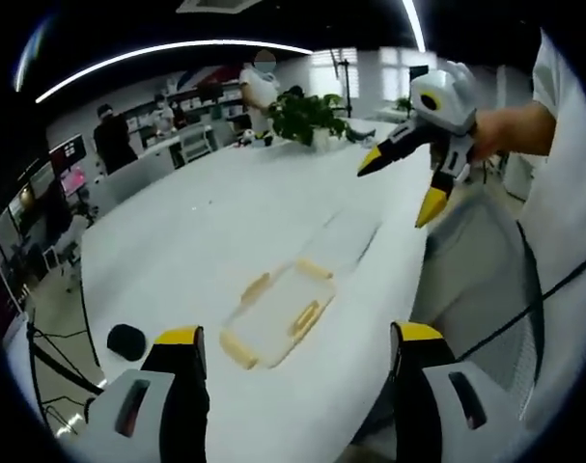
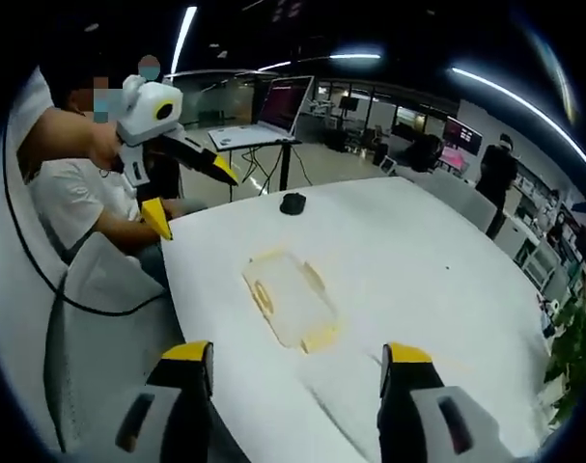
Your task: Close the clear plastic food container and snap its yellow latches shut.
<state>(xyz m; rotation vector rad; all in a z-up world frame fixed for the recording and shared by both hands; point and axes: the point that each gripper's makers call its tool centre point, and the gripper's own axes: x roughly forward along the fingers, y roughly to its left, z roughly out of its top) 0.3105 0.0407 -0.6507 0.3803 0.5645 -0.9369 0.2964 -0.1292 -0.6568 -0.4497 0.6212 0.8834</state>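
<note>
Both grippers' fingers (image 1: 181,340) are being held apart above the container (image 1: 276,313) mid-frame; the light box could be skidded across the worktop (image 1: 225,222).

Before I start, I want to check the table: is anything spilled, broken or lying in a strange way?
Nothing stands out. The clear container lies flat on the white table, with no spill visible. A small black object rests apart from it.
</note>
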